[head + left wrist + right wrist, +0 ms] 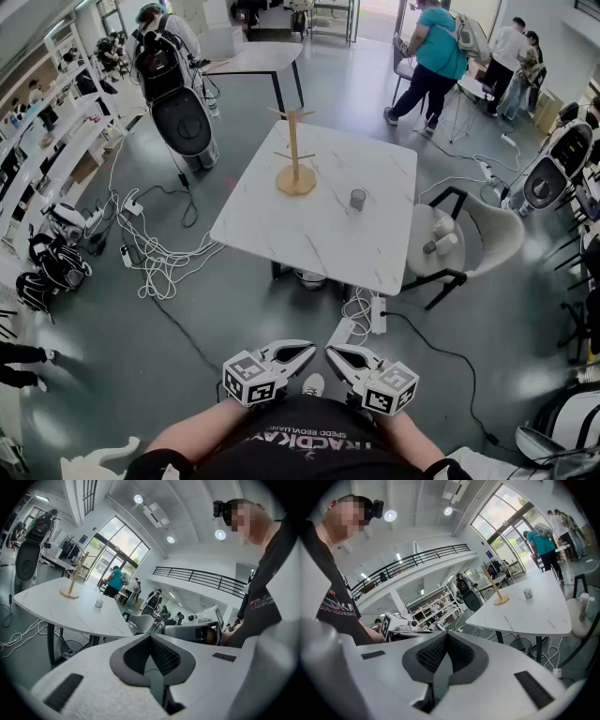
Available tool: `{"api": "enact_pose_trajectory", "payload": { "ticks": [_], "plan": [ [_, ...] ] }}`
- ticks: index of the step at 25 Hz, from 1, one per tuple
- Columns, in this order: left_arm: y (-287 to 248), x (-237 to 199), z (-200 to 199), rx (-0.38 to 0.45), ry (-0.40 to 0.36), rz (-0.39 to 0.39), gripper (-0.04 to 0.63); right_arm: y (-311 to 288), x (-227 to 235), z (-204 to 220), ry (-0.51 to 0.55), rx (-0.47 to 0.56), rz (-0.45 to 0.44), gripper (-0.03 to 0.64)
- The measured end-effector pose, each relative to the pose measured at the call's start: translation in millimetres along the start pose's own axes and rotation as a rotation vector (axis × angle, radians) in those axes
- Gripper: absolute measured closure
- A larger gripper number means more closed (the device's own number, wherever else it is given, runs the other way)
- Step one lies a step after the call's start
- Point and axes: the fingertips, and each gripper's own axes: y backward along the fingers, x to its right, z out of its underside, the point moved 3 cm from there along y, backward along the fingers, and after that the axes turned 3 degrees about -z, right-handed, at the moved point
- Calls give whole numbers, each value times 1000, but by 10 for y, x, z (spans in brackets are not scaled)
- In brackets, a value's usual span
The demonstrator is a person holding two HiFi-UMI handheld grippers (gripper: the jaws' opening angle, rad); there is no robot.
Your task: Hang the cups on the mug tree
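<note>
White and grey, my left gripper (302,351) sits low and close to my body. Its own view shows the dark ribbed pads (136,656) pressed together with nothing between them.

Up and ahead, well apart from me, a white marble table (309,234) carries a pale wooden mug tree (294,155). The tree stands upright on a round base, and its pegs are bare. Near its right stands one small grey cup (357,199), upright and not touching the base.

My right gripper (334,352) is likewise closed and empty.

Judging from here, the cup is light and rigid but smooth-walled, so it is likely to slip or chip. I cannot make out a handle; if it has one, I would pinch the wall or rim opposite it, leaving the handle free for a peg.

Only the head view shows how far back I stand and the pale chair (487,234) to the right of the table — small cup-like things (441,234) rest on its seat. Only the gripper views show how the pads meet.
</note>
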Motion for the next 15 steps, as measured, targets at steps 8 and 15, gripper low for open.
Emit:
{"api": "enact_pose_trajectory", "payload": {
  "ticks": [8, 15],
  "plan": [
    [-39, -4, -12, -6, 1, 7, 598, 4, 32, -13, 2, 0, 3, 607],
    [-48, 2, -13, -8, 7, 10, 598, 12, 32, -28, -17, 17, -11, 607]
  ]
}}
